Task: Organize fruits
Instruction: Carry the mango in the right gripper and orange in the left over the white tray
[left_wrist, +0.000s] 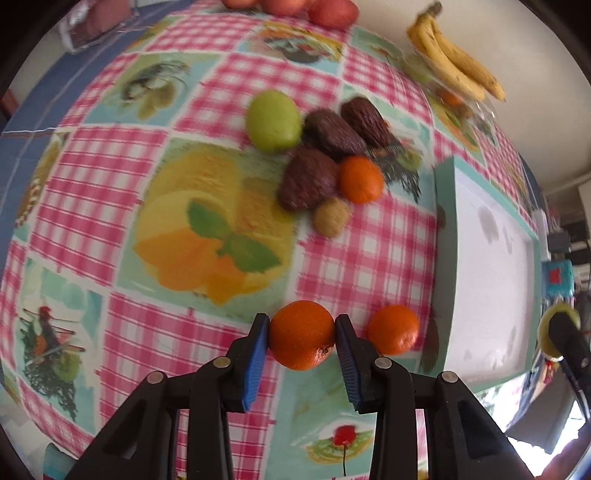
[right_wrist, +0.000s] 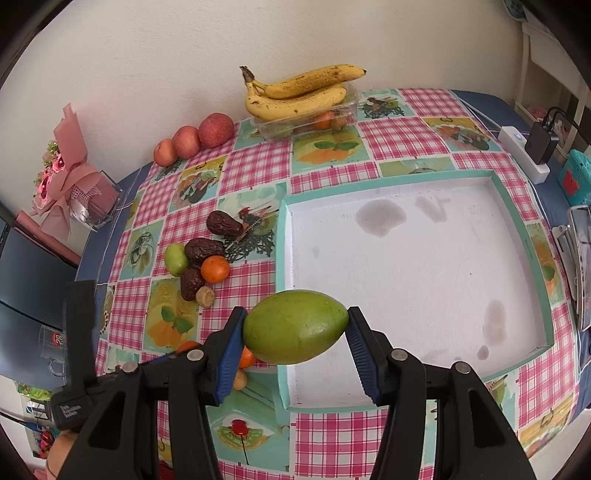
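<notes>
While I watched the left wrist feed, my left gripper (left_wrist: 302, 338) was pinching an orange (left_wrist: 301, 334) squarely between its blue pads (left_wrist: 255, 360), the fruit filling the gap above the checked tablecloth (left_wrist: 122, 177). A second orange (left_wrist: 393, 328) lay just beside the right-hand pad, close to the wall of the white tray (left_wrist: 445, 258). Farther ahead sat a loose cluster: a green fruit (left_wrist: 273, 121), three dark dates (left_wrist: 308, 179), another small orange (left_wrist: 361, 179) and a brownish round fruit (left_wrist: 331, 217), touching or nearly so. Bananas (left_wrist: 454, 59) lay at the far edge.

On the right wrist feed, my right gripper (right_wrist: 295, 328) clamped a large green mango (right_wrist: 295, 326) lengthwise between its pads, held over the near left corner of the tray (right_wrist: 517, 221), whose stained white floor lay open ahead. The bananas (right_wrist: 299, 92) rested on a clear plastic box (right_wrist: 347, 110) by the wall, with red apples (right_wrist: 216, 130) to their left.
</notes>
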